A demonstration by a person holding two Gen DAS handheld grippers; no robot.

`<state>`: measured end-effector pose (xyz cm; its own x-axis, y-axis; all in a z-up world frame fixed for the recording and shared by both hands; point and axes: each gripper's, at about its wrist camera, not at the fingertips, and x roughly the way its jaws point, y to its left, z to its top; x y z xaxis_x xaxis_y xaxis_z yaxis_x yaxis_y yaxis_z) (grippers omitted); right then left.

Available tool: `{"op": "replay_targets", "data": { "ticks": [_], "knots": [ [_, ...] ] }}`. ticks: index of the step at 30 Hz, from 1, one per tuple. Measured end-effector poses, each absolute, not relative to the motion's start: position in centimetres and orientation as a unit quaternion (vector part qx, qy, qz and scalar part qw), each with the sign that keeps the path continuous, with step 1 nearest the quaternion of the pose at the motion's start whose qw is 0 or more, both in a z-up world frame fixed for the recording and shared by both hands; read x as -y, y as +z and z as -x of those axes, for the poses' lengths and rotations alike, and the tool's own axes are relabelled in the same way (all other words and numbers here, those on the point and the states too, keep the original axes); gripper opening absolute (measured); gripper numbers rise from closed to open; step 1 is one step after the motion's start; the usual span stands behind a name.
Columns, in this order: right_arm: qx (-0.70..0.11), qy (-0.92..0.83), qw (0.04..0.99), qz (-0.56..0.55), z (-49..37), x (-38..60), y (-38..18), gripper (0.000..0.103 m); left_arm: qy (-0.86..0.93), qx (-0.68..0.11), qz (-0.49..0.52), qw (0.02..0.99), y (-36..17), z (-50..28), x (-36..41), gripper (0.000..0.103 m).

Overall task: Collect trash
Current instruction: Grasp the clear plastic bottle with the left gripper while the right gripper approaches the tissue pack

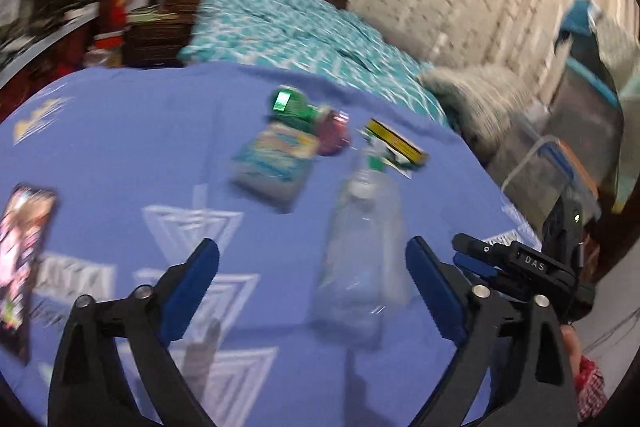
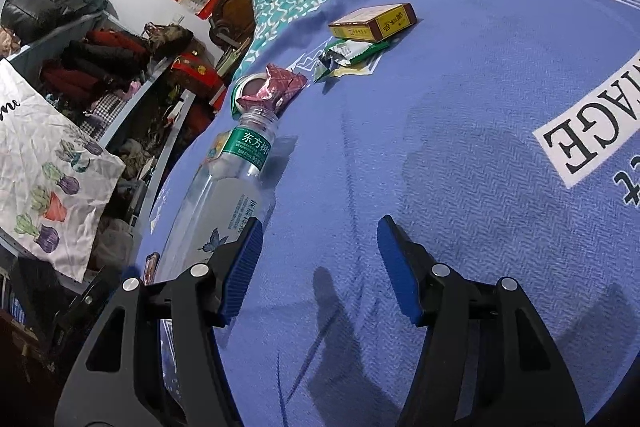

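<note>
My left gripper (image 1: 312, 291) is spread wide over the blue blanket (image 1: 120, 155), the clear plastic bottle (image 1: 360, 247) lying between its jaws, untouched. At twelve o'clock sit blurred wrappers (image 1: 276, 167). My right gripper (image 2: 318, 267) gapes empty; only its view shows the yellow box (image 2: 374, 21) sharply.

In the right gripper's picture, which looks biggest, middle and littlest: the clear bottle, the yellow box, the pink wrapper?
1. Clear bottle, though it lies nearest the camera.
2. Yellow box.
3. Pink wrapper; close to the box, so unsure.
</note>
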<state>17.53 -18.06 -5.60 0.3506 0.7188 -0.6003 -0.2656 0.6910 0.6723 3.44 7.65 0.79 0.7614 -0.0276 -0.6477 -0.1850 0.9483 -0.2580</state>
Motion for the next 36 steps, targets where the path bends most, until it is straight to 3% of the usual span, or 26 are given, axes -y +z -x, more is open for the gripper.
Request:
{"op": "replay_targets", "data": {
  "ticks": [7, 9, 11, 19, 26, 36],
  "knots": [
    [-0.47, 0.317, 0.791, -0.231, -18.3, 18.1, -4.6, 0.062, 0.042, -0.408, 0.075, 0.909, -2.7, -10.1, -3.0, 0.09],
    [-0.468, 0.321, 0.792, -0.225, -18.6, 17.8, -4.1, 0.062, 0.034, -0.42, 0.074, 0.904, -3.7, -10.5, -2.9, 0.061],
    [-0.467, 0.328, 0.793, -0.214, -18.9, 16.9, -3.7, 0.062, 0.023, -0.409, 0.086, 0.908, -3.6, -9.2, -3.6, 0.059],
    [-0.476, 0.372, 0.784, -0.143, -19.6, 8.0, -2.3, 0.063, 0.088, -0.282, 0.133, 0.946, -0.3, 1.3, -8.9, 0.059],
    [-0.501, 0.31, 0.806, -0.054, -20.5, -3.7, -3.0, 0.095, 0.177, -0.269, 0.24, 0.916, -1.9, 5.0, -16.2, 0.06],
    [-0.522, 0.224, 0.821, -0.058, -22.2, -9.2, -4.3, 0.099, 0.163, -0.251, 0.228, 0.926, -2.0, 6.6, -16.4, 0.06]
  ]
}}
